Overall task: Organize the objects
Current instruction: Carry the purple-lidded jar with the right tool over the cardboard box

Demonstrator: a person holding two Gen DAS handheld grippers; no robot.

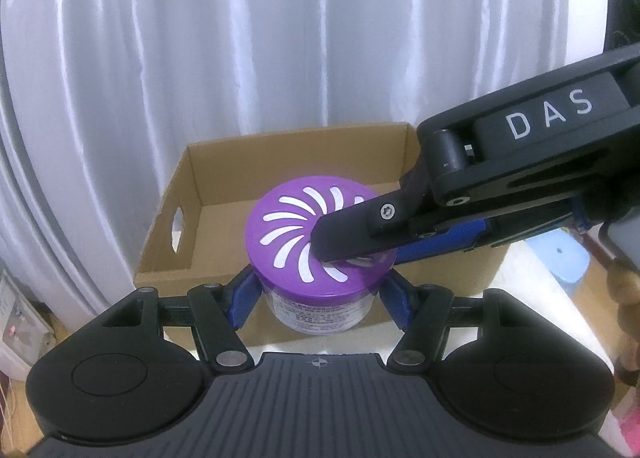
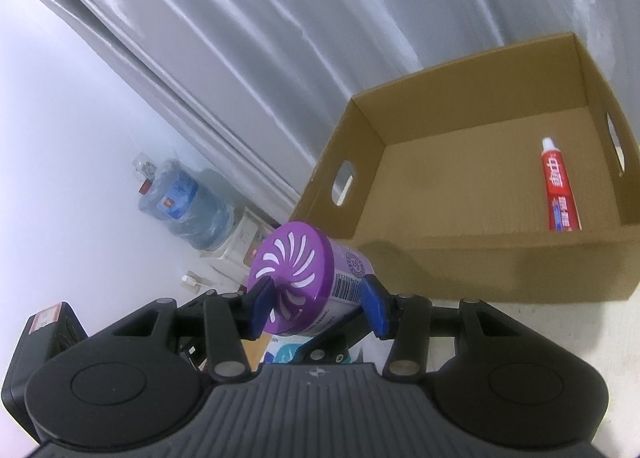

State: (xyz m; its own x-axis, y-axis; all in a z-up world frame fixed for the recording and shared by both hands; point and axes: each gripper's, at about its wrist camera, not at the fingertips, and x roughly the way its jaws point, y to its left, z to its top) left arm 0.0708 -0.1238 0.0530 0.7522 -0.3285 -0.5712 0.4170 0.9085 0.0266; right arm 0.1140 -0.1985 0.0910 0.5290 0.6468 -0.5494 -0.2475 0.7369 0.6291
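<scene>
Short round canister w/ purple vented lid and printed label (image 1: 320, 254) is off the table, in front of the open brown cardboard box (image 1: 192, 174), near its front wall. Two tools on it at once.

Left gripper (image 1: 318, 300): jaws at a middling gap, blue pads pressed on the canister's sides just under the lid. Holding it.

Right gripper (image 2: 318, 300): narrower gap, clamped top-to-bottom. One blue pad lies on the lid face, the other on the base end. Also holding.

Step in hand, as I read it: carry the canister over the front wall and set it inside the box.

Doing it well:
- Move both hands as one unit; any drift btwn them twists the canister in the crossed grips.
- Clear the front rim fully before going fwd.
- Set down on bare floor of box, lid up, then let go one tool at a time, prob. right first, since its finger lies over the lid.
- Keep off the tube inside.

View diffs:
- Left wrist: shows right tool's black finger across the lid and both side pads; box floor mostly hidden behind canister.
- Right wrist: shows box interior w/ red-and-white toothpaste tube (image 2: 560, 190) lying by the far-right wall, rest of floor free; also a large blue water jug (image 2: 188, 210) on the floor beyond. Left tool barely readable here.
</scene>
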